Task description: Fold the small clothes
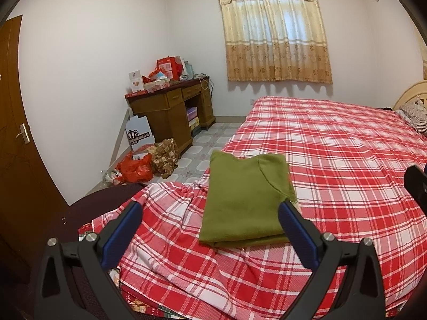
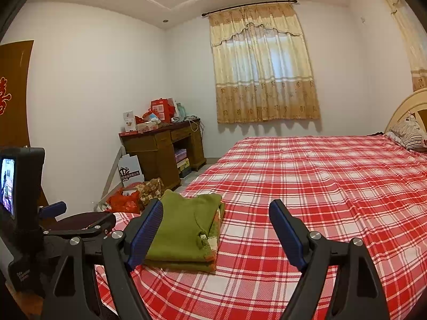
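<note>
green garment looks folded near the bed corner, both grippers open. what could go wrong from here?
1. The green garment lies near the corner of the plaid bed sheet, beside the drop to the floor; a nudge might slide it off.
2. The left gripper is open with one fingertip over the garment's right edge; closing or sweeping there may snag a layer and undo the fold.
3. The sheet is rumpled under the garment's near edge, so the stack may tilt if the right gripper presses it.

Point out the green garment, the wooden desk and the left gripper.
green garment [image 1: 240, 194], left wrist view, top folded layer.
wooden desk [image 1: 170, 112], left wrist view, left cabinet front.
left gripper [image 1: 210, 208], left wrist view, midway between fingertips.
</note>
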Available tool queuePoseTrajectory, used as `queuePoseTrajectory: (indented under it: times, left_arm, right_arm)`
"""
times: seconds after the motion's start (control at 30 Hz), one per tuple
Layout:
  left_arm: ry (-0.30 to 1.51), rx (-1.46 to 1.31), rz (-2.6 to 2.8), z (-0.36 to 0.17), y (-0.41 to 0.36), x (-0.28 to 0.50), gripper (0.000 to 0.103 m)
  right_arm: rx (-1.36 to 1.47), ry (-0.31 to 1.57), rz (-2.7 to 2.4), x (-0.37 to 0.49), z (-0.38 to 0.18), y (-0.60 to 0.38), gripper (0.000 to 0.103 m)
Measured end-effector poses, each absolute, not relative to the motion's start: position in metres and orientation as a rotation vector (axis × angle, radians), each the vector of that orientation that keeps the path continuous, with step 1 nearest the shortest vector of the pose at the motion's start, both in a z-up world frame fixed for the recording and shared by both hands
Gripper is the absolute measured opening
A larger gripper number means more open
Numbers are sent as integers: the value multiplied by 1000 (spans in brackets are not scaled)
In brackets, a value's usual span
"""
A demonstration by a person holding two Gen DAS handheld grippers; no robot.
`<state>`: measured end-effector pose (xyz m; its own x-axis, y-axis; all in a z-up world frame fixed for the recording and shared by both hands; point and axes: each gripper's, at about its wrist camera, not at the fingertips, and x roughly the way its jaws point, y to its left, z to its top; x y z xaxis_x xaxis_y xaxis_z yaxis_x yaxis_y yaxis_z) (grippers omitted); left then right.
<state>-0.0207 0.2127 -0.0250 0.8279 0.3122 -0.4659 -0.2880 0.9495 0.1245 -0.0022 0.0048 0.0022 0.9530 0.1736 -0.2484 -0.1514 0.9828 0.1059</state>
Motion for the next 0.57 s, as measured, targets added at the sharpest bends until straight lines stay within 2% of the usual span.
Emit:
queuePoseTrajectory:
  times: [0.57]
  left_arm:
    - [531,45,275,-30,215,-15,103]
  right_arm:
    - [95,270,166,-3,-1,3,82]
